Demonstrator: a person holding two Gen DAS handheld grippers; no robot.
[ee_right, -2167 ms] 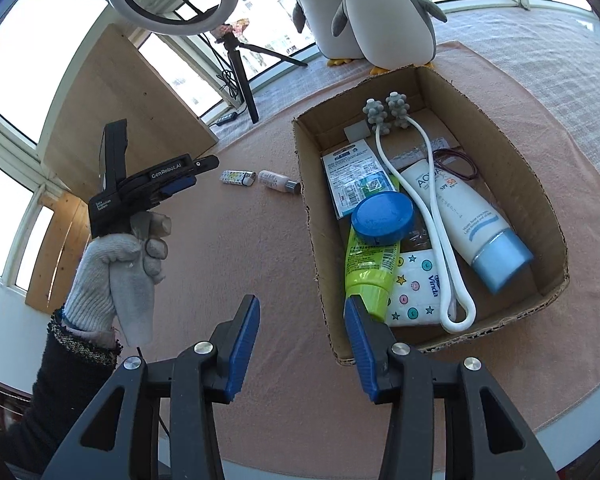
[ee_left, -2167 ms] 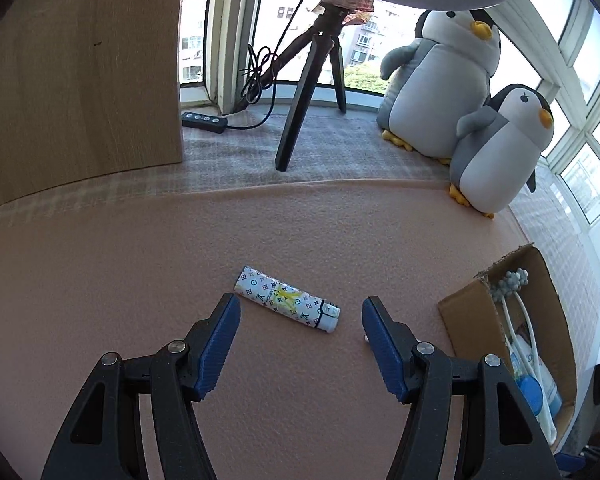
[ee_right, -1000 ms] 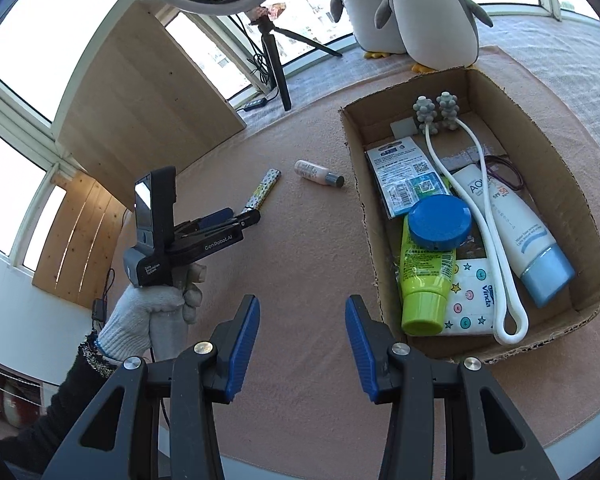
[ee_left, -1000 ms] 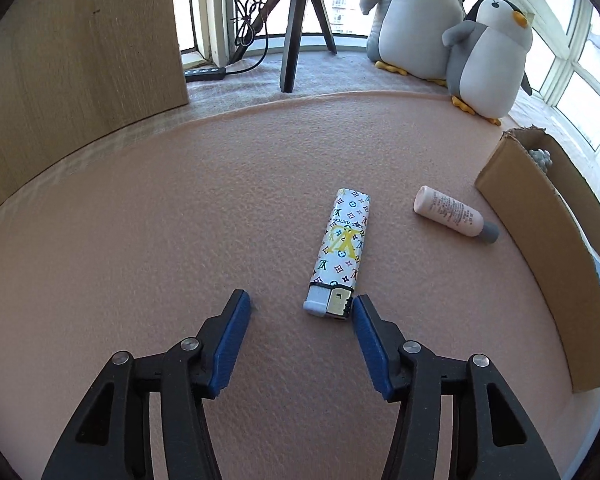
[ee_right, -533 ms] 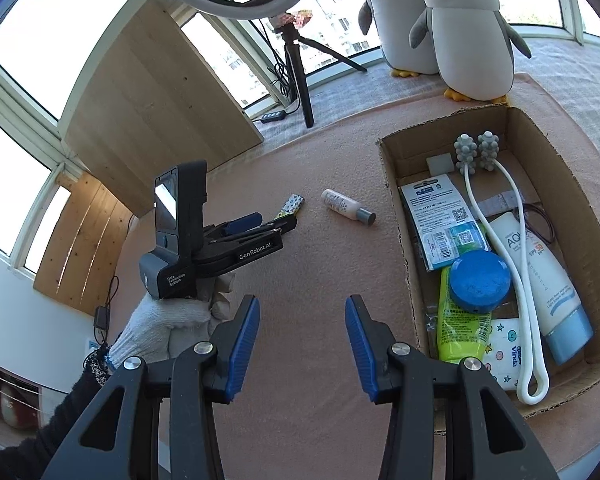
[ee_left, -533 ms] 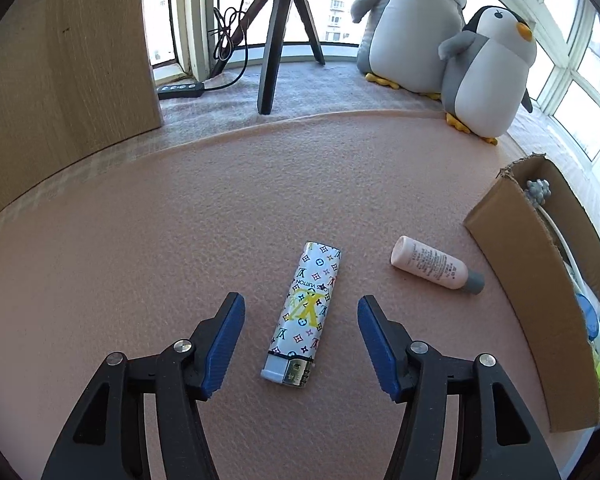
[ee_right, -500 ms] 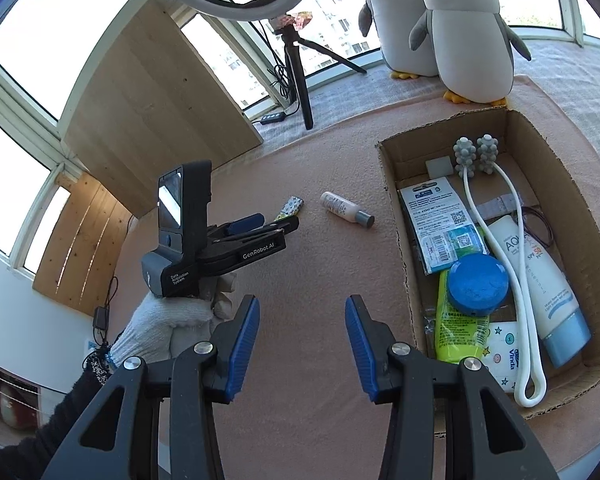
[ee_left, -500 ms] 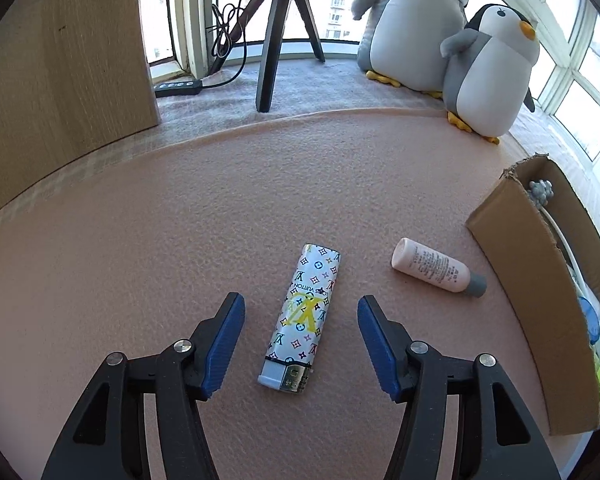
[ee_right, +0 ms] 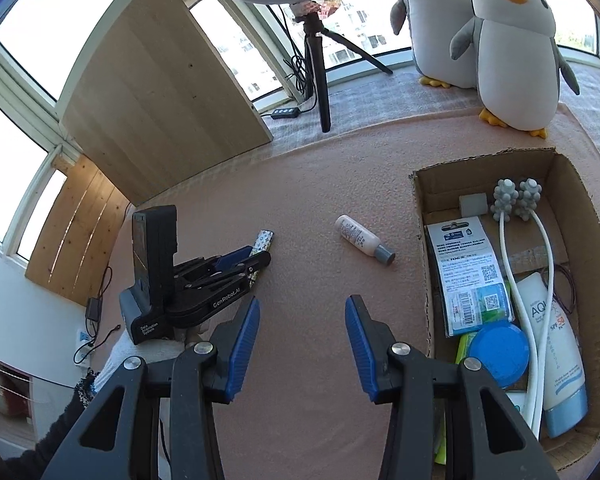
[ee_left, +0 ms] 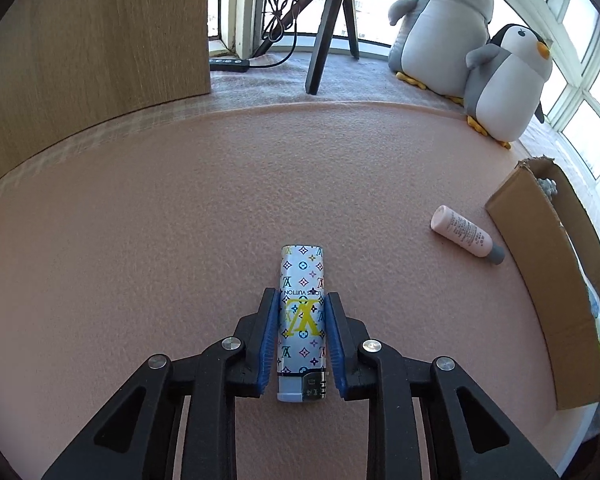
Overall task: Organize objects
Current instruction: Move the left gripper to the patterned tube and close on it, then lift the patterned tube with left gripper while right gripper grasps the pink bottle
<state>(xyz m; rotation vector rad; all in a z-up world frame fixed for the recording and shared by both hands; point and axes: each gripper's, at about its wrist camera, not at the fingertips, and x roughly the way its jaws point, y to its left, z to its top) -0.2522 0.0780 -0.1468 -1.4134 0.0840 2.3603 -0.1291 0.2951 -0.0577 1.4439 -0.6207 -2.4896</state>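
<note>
A white patterned lighter (ee_left: 302,316) lies on the pink felt mat, and my left gripper (ee_left: 302,300) is shut on its sides, blue pads pressed against it. In the right wrist view the same lighter (ee_right: 263,242) sticks out past the left gripper (ee_right: 256,261), held by a gloved hand. A small pink bottle (ee_left: 466,236) with a grey cap lies to the right, near the cardboard box (ee_left: 540,280). My right gripper (ee_right: 300,316) hovers open above the mat, left of the box (ee_right: 422,216), with nothing between its fingers.
The box holds a sunscreen tube (ee_right: 556,360), a blue-capped green tube (ee_right: 498,350), a white massager (ee_right: 512,200) and packets. Two plush penguins (ee_left: 476,40) and a tripod (ee_left: 328,20) stand at the back by the windows. A wooden board (ee_left: 80,40) leans at the left.
My left gripper moved forward over the lighter and its fingers shut on it. The right gripper drifted left and lower, so the box now sits further right in its view.
</note>
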